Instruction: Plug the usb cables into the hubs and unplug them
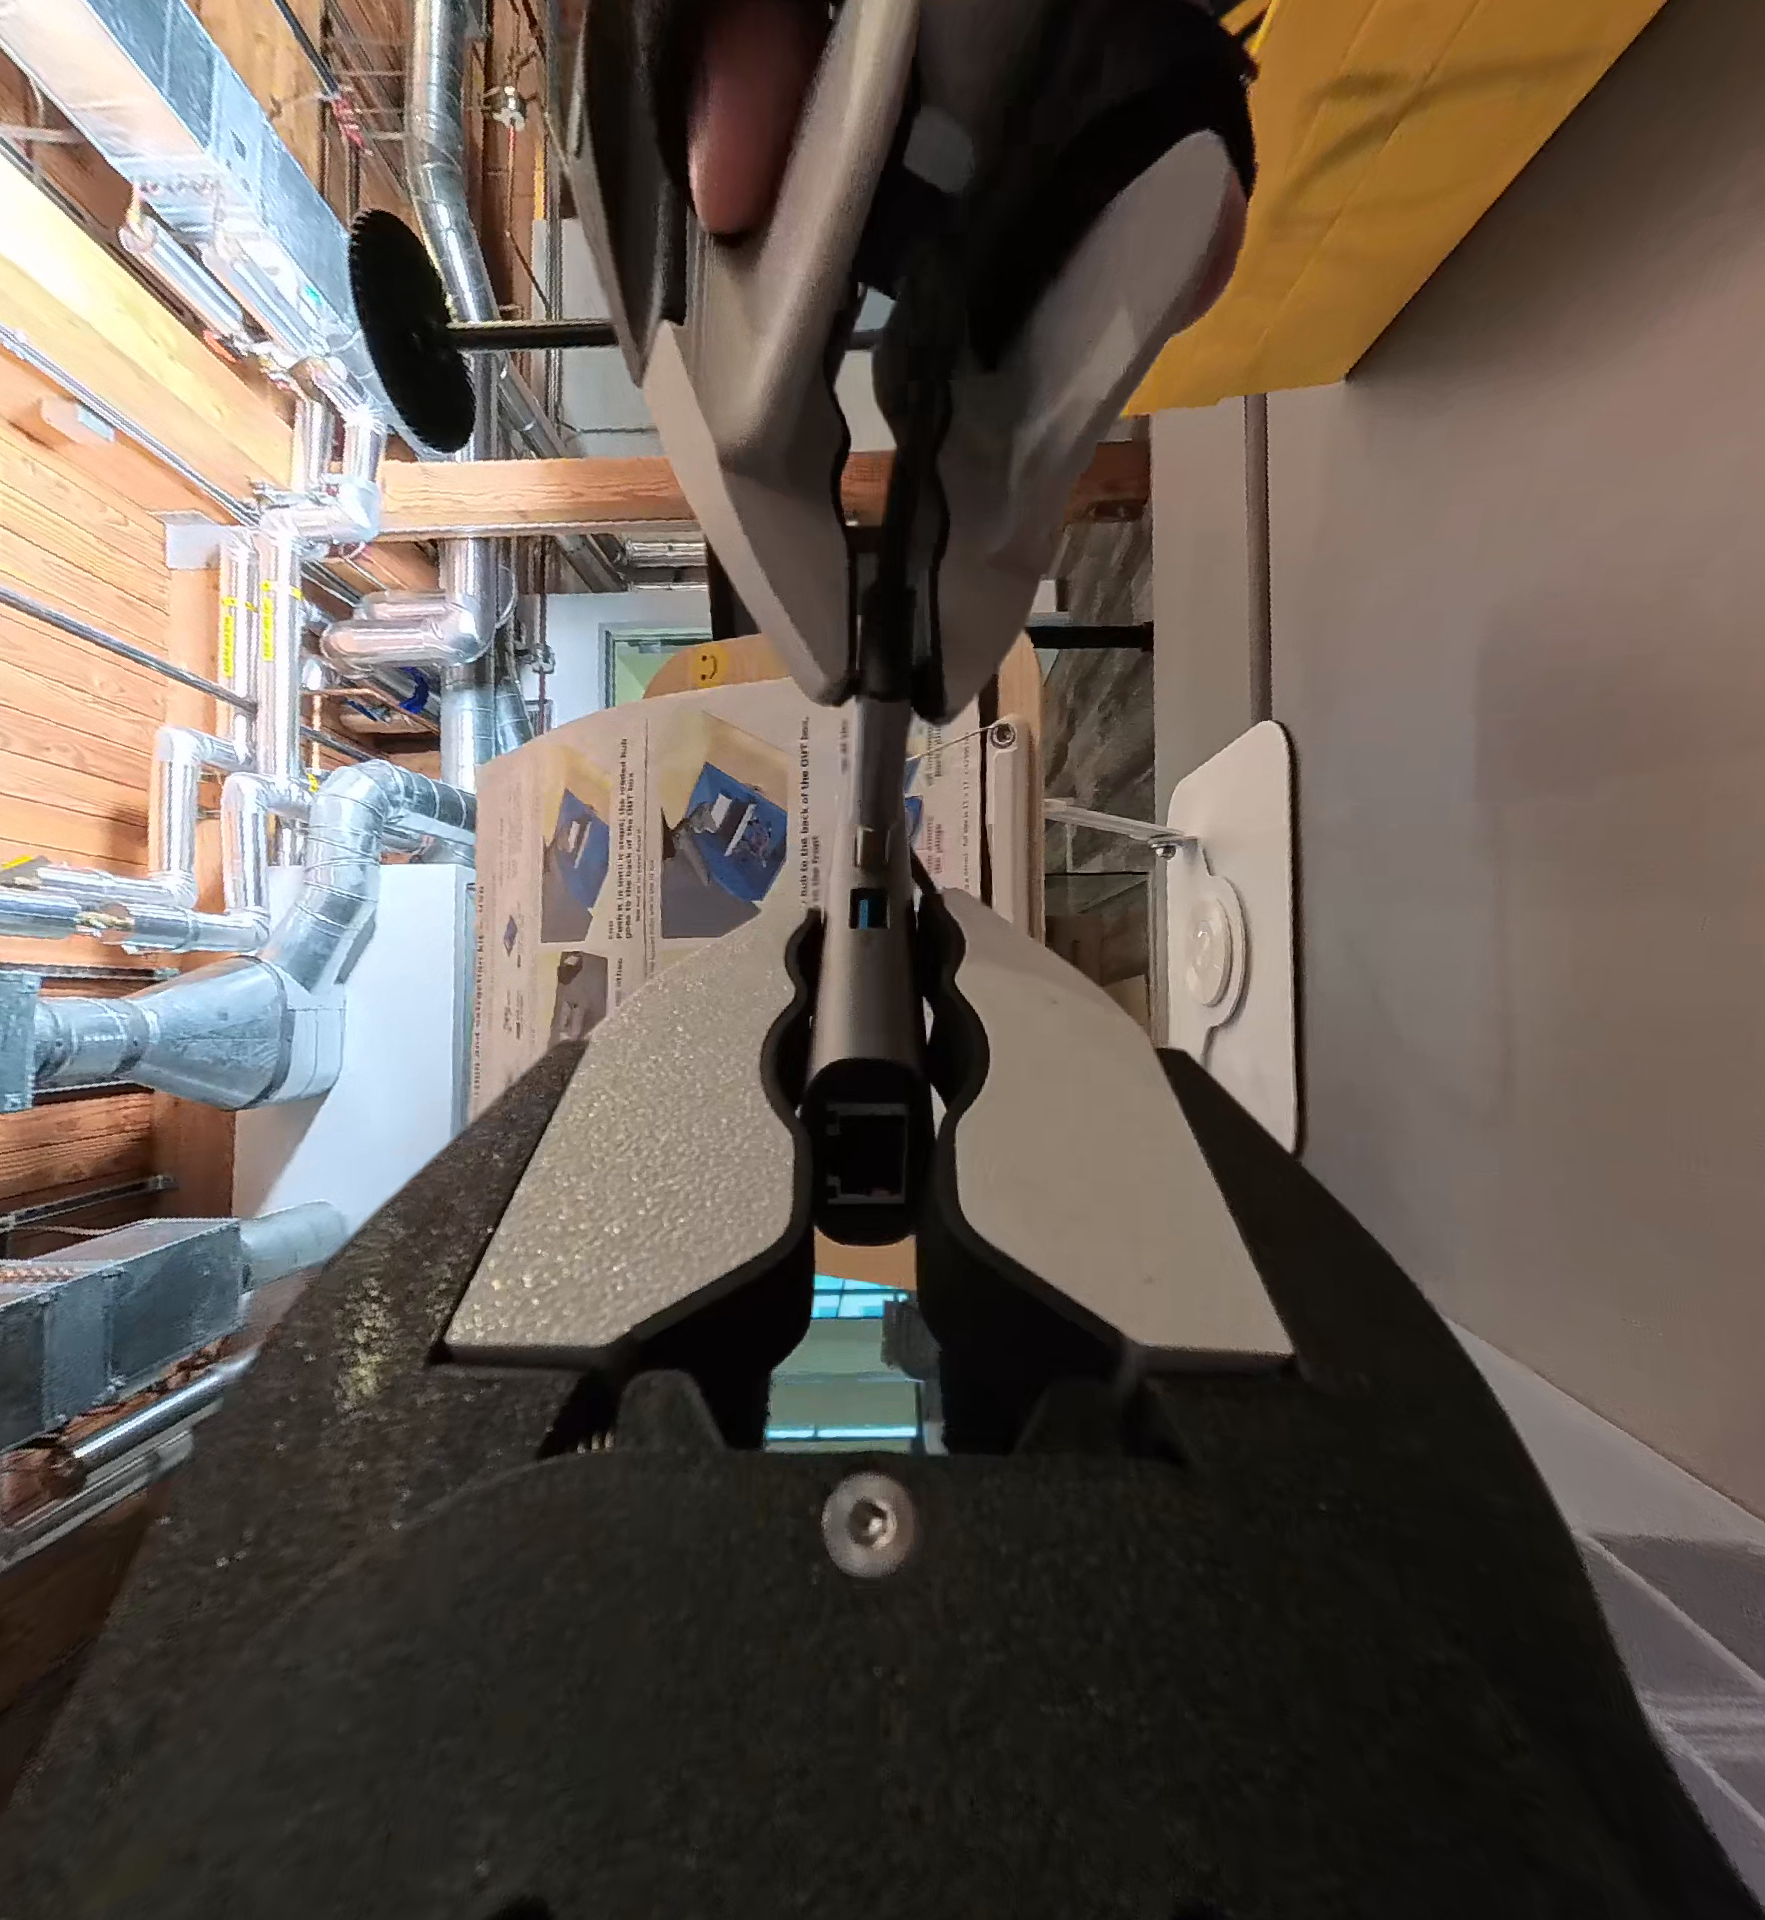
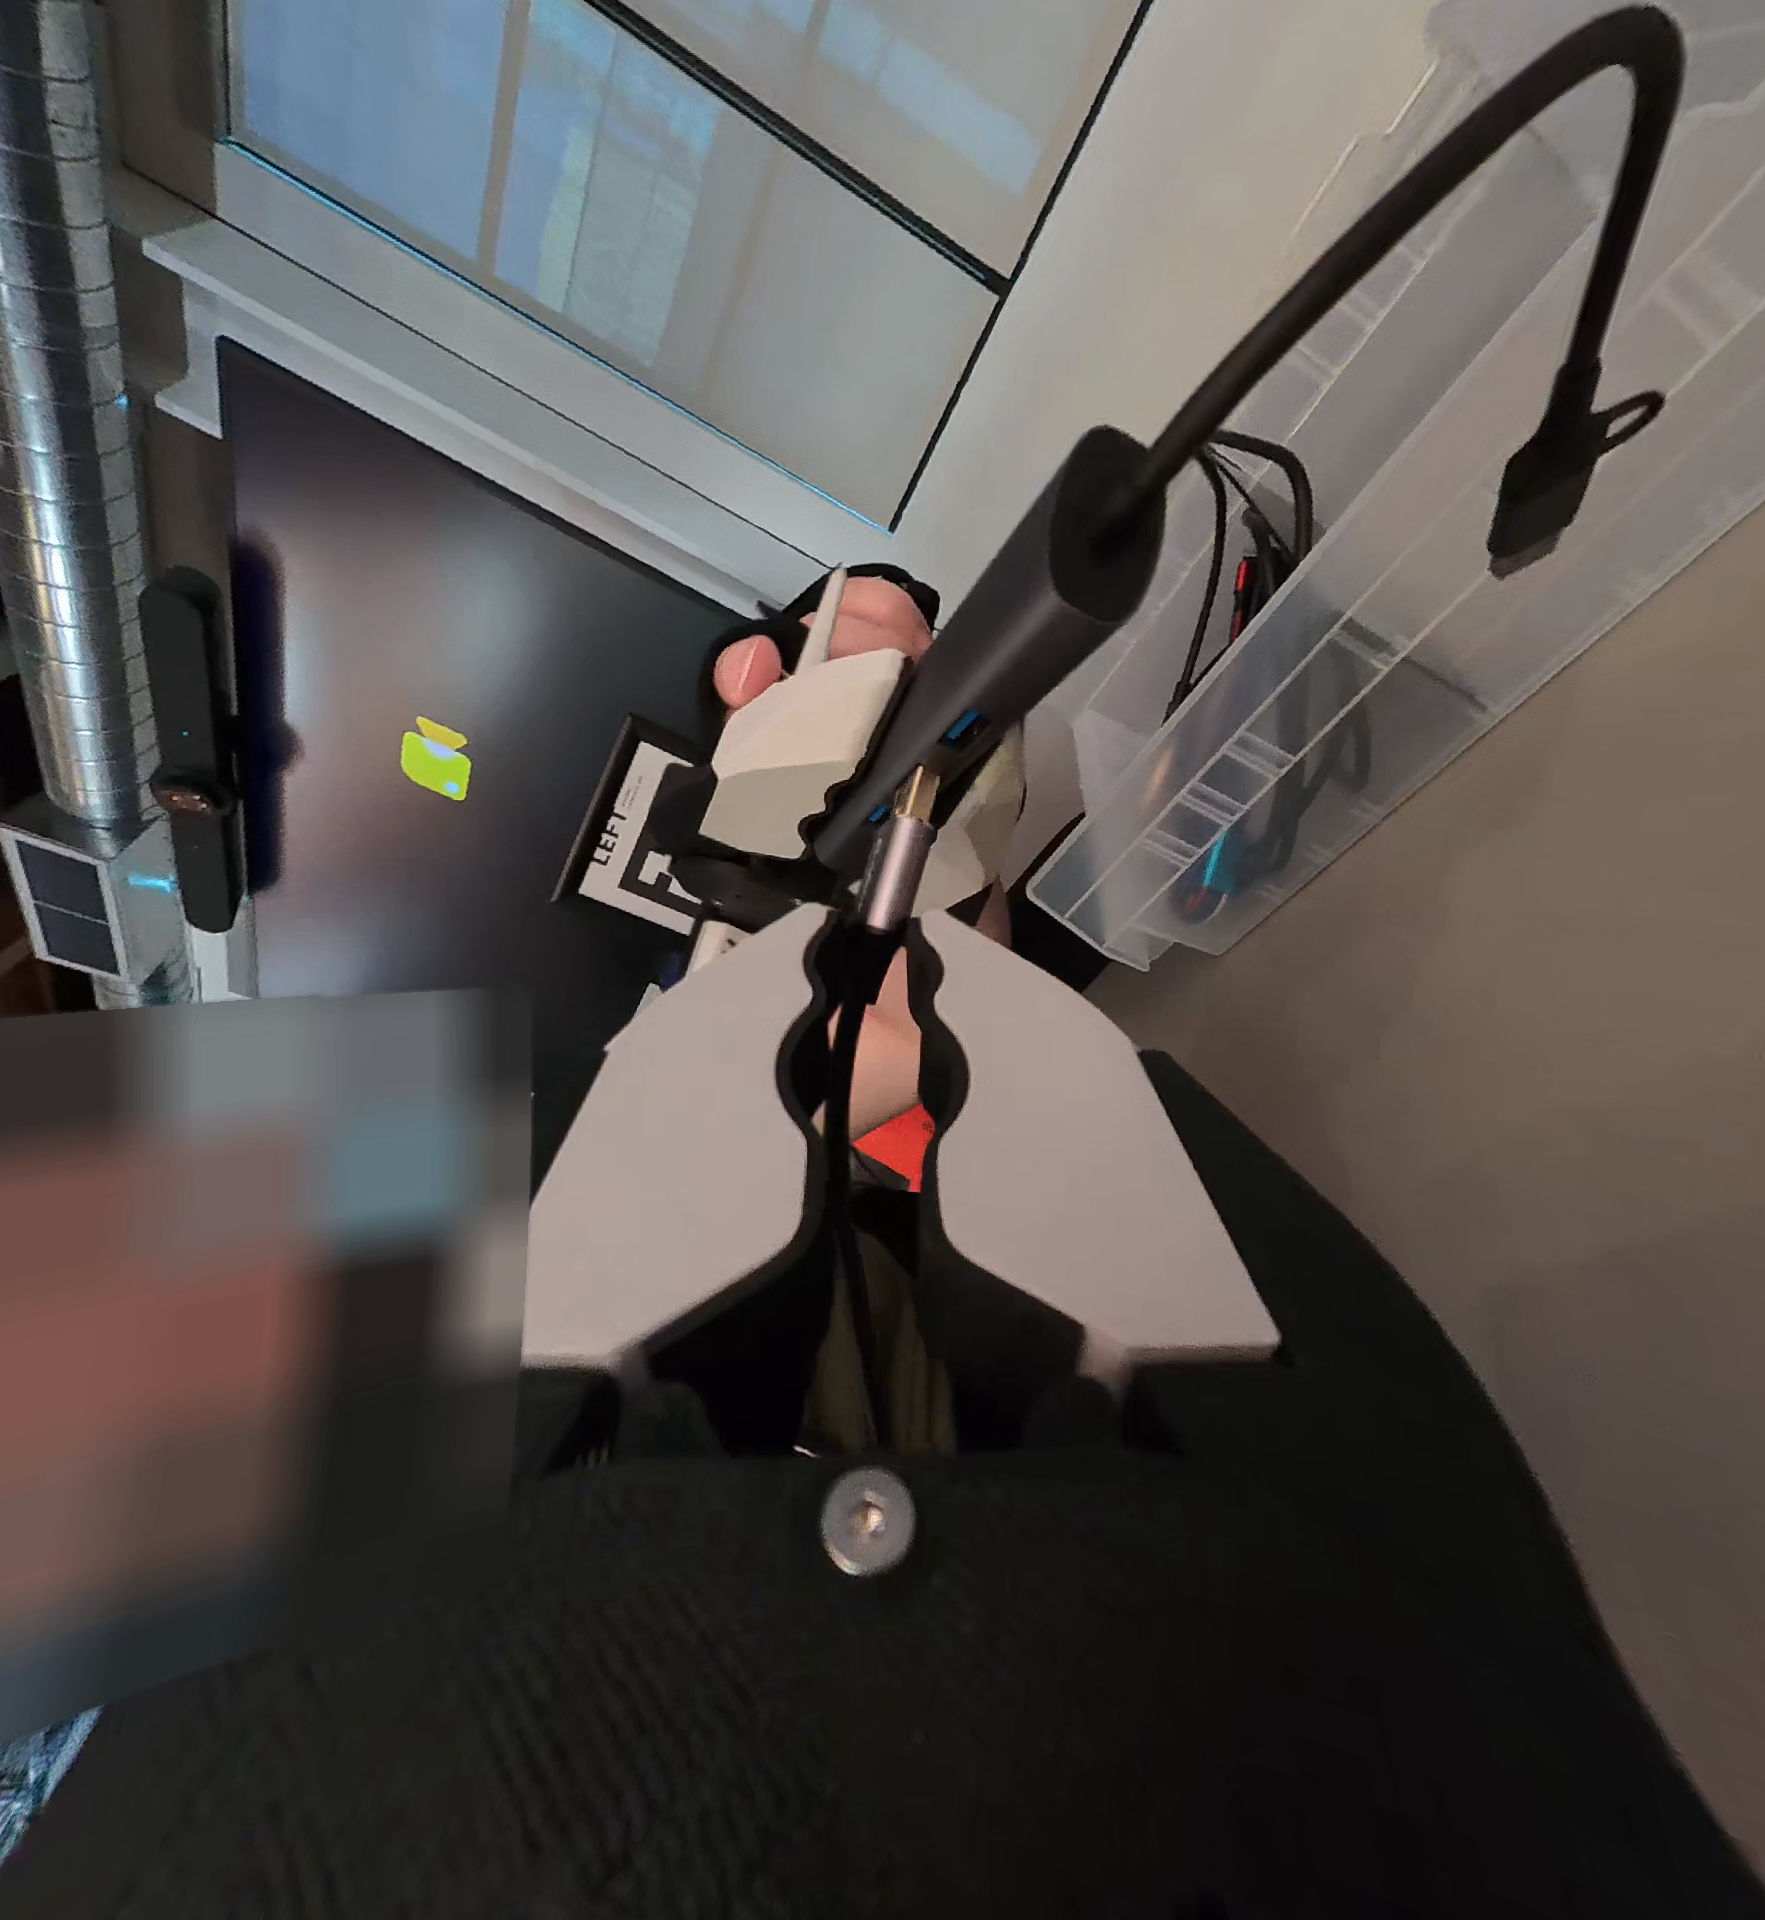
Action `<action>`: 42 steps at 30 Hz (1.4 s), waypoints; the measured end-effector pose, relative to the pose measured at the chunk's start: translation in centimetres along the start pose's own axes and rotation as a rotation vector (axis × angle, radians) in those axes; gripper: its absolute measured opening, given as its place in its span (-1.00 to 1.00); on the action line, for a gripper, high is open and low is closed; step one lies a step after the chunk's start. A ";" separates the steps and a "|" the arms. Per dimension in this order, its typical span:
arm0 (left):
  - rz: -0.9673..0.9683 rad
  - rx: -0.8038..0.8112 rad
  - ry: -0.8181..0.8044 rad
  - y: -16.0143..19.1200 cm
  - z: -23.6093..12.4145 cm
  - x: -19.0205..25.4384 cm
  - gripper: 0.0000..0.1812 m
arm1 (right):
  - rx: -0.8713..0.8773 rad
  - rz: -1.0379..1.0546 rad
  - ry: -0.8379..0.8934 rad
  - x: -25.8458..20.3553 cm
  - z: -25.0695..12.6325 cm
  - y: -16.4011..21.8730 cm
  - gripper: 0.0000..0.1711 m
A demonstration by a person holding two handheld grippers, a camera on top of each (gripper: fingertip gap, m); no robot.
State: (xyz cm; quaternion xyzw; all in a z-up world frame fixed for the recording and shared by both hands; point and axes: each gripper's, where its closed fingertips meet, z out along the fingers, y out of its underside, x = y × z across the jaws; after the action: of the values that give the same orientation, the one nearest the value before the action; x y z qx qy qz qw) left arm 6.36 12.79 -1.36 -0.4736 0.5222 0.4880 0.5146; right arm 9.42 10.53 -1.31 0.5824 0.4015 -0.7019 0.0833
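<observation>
My left gripper (image 1: 862,925) is shut on a grey USB hub (image 1: 862,1039), whose end port faces the camera. My right gripper (image 1: 883,696) comes in from above, shut on a USB cable plug (image 1: 873,821). The plug's metal tip meets the hub's side by a blue port (image 1: 862,914); I cannot tell how deep it sits. In the right wrist view my right gripper (image 2: 873,935) holds the silver plug (image 2: 888,873) against the hub (image 2: 1013,665). The left gripper (image 2: 888,800) clamps the hub behind it. The hub's own black cable (image 2: 1377,229) arcs up and hangs free.
A clear plastic bin (image 2: 1429,644) holding several cables lies on the grey table to the right. An instruction sheet on a stand (image 1: 649,831), a white base plate (image 1: 1242,935) and a yellow box (image 1: 1377,208) are beyond the grippers. A dark screen (image 2: 442,675) is behind. The grippers' ends are close to 4 cm from one another.
</observation>
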 end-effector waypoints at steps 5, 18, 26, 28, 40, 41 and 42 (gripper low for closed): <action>-0.021 0.063 0.014 -0.9 -0.1 0.5 -0.81 | -0.041 0.088 -0.026 0.5 -0.3 0.8 -0.89; 0.172 0.109 -0.028 -2.1 -0.4 1.4 -0.82 | -0.032 0.169 -0.051 1.5 -1.3 0.7 -0.91; 0.096 0.089 -0.070 -2.0 -0.1 0.7 -0.81 | -0.073 0.166 -0.102 0.9 -1.1 1.4 -0.91; 0.097 0.065 -0.086 -1.5 0.2 0.7 -0.81 | -0.069 0.156 -0.090 1.0 -0.8 1.3 -0.91; -0.171 -0.024 0.066 -0.4 1.0 1.7 -0.81 | -0.027 0.169 -0.100 1.3 -0.5 0.7 -0.88; -0.171 -0.029 0.069 -0.4 1.0 1.8 -0.81 | -0.025 0.166 -0.094 1.4 -0.6 0.7 -0.88; -0.170 -0.034 0.073 -0.3 1.1 1.9 -0.81 | -0.023 0.157 -0.085 1.6 -0.6 0.7 -0.87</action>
State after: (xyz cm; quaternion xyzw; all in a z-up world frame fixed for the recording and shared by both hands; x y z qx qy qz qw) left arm 6.71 13.85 -3.29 -0.5425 0.4900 0.4338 0.5267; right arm 9.75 11.01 -3.01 0.5808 0.3591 -0.7125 0.1617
